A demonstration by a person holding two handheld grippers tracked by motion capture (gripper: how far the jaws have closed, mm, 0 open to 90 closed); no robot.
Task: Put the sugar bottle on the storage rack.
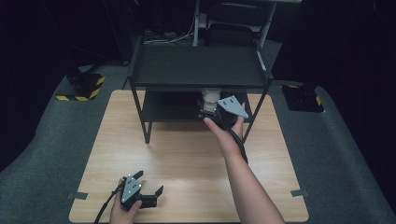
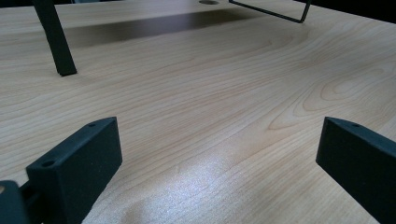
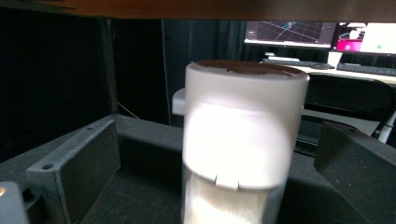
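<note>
A white-lidded jar (image 1: 211, 94) stands on the lower tier of a black two-tier shelf (image 1: 198, 65) at the back of the wooden table (image 1: 187, 158). My right gripper (image 1: 210, 106) reaches under the top tier, open, with its jaws on either side of the jar. In the right gripper view the jar (image 3: 243, 126) is close up between the jaws, nearer the right one, with a gap at the left; its lower body looks translucent with white contents. My left gripper (image 1: 149, 183) rests open near the table's front left, nothing between its jaws (image 2: 219, 154).
The shelf's front left leg (image 2: 56, 37) stands on the table ahead of the left gripper. Yellow-and-black striped blocks (image 1: 84, 86) sit on the floor at the left and right (image 1: 303, 98). Monitors (image 3: 289, 32) glow behind the shelf.
</note>
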